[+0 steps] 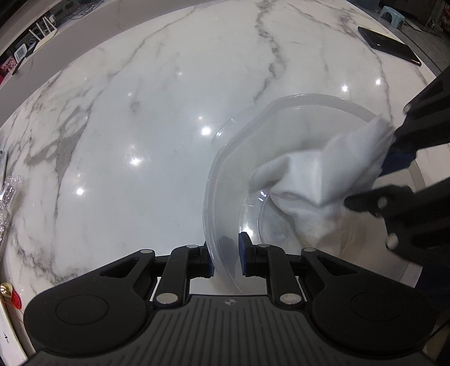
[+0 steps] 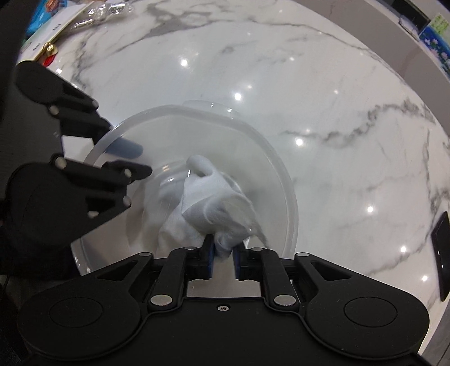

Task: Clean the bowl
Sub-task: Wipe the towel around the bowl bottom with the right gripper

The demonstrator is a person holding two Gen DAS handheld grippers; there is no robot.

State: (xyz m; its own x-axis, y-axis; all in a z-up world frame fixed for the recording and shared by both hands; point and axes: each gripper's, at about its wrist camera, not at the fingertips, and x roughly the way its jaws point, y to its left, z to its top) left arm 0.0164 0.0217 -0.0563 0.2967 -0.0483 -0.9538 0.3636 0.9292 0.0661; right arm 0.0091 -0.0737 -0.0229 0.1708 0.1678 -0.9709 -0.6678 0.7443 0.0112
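Note:
A clear plastic bowl [image 1: 225,174] is tilted above the marble table [image 1: 140,112]. My left gripper [image 1: 226,259] is shut on the bowl's near rim, one pad inside and one outside. It shows at the left of the right wrist view [image 2: 126,159] on the bowl [image 2: 275,180] rim. My right gripper [image 2: 223,260] is shut on a crumpled white cloth [image 2: 208,208] that presses into the bowl's inside. In the left wrist view the right gripper [image 1: 379,180] comes in from the right with the cloth [image 1: 317,174].
A dark flat tablet-like object [image 1: 389,45] lies at the table's far right edge, also in the right wrist view [image 2: 443,253]. Crinkled clear wrap [image 1: 7,194] and packets [image 2: 56,19] lie at the table's left side. The marble table [image 2: 309,98] curves away all round.

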